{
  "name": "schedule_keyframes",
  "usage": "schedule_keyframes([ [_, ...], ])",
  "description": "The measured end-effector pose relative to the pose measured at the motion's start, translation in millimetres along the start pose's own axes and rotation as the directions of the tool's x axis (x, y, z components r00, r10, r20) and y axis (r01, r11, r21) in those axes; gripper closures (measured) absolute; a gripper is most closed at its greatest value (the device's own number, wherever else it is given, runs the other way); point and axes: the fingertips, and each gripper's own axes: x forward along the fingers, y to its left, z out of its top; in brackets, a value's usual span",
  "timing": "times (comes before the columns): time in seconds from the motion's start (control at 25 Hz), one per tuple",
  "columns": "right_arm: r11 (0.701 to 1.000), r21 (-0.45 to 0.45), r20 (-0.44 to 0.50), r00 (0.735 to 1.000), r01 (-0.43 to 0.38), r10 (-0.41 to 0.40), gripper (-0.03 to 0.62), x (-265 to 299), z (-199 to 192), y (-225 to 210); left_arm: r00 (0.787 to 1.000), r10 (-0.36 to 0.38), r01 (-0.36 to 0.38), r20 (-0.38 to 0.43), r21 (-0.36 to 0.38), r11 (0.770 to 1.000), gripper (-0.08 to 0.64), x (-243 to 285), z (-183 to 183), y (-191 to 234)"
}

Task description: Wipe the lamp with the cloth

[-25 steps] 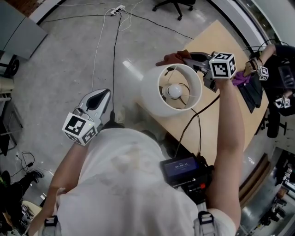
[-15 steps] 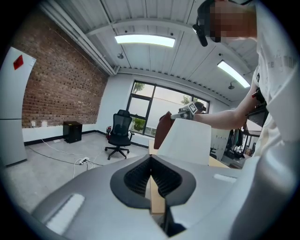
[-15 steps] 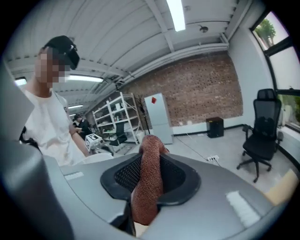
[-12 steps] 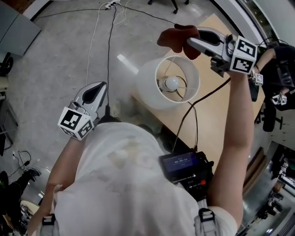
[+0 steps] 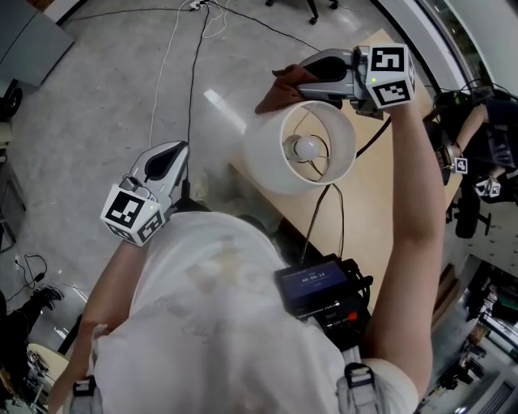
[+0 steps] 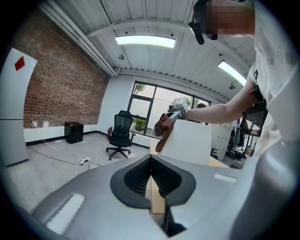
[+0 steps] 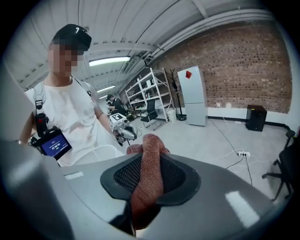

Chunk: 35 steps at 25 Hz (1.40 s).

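Note:
The lamp's white shade (image 5: 271,158) stands on the wooden table (image 5: 380,186), its bulb (image 5: 306,147) visible from above. My right gripper (image 5: 301,74) is shut on a brown cloth (image 5: 273,90), which hangs against the shade's far upper rim. In the right gripper view the cloth (image 7: 147,178) fills the jaws of the right gripper (image 7: 146,164). My left gripper (image 5: 171,155) hovers over the floor left of the table, shut and empty. Its own view, past the left gripper (image 6: 151,161), shows the shade (image 6: 190,140) with the cloth (image 6: 163,129) on it.
The lamp's black cable (image 5: 332,210) runs over the table toward me. A screen unit (image 5: 316,283) hangs at my chest. Cables and a power strip (image 5: 198,4) lie on the grey floor, and an office chair (image 6: 121,133) stands farther off.
My right gripper has rolled and carried the cloth left along the shade's far side, to its upper left rim. The left gripper has stayed put.

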Motion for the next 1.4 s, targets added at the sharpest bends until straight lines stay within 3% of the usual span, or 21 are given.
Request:
schedule_keyframes([
  [0.24,0.999,0.028,-0.179,0.983,0.035,-0.029,0.480,36.6,-38.2,-43.0,0.999,0.033,-0.033,-0.011,-0.020,0.999,0.558,-5.4,-9.3,9.7],
  [0.44,0.986,-0.006,-0.337,0.928,0.167,-0.159,0.480,56.1,-72.9,-76.4,0.998,0.055,-0.055,-0.003,-0.032,0.998,0.558,-16.5,-12.0,15.5],
  [0.6,0.970,-0.059,-0.342,0.909,0.235,-0.240,0.480,47.2,-68.3,-86.9,0.998,0.068,-0.068,0.000,-0.040,0.997,0.558,-24.7,-12.7,19.7],
  [0.68,0.968,-0.074,-0.298,0.921,0.238,-0.249,0.480,32.8,-49.1,-81.9,0.998,0.067,-0.066,0.002,-0.042,0.997,0.558,-24.8,-11.7,19.9],
  [0.84,0.993,-0.093,-0.170,0.982,0.071,-0.086,0.479,2.1,9.5,-32.2,0.999,0.051,-0.050,0.013,-0.040,0.998,0.558,-18.4,-6.8,21.4],
  [1.04,0.980,-0.141,-0.148,0.981,-0.144,0.123,0.479,-17.6,64.2,29.9,0.999,0.036,-0.035,0.018,-0.043,0.998,0.558,-16.2,-10.7,23.3],
  [1.16,0.958,-0.154,-0.257,0.946,-0.243,0.199,0.479,1.2,72.7,48.3,0.999,0.028,-0.027,0.022,-0.048,0.998,0.558,-15.5,-13.2,24.2],
  [1.28,0.938,-0.115,-0.445,0.861,-0.327,0.246,0.480,34.4,46.6,50.7,0.999,0.030,-0.028,0.030,-0.053,0.998,0.558,-17.4,-11.2,22.3],
  [1.4,0.929,-0.069,-0.571,0.778,-0.365,0.263,0.480,61.0,17.7,42.8,0.998,0.047,-0.044,0.036,-0.064,0.997,0.558,-25.6,-10.6,24.9],
])
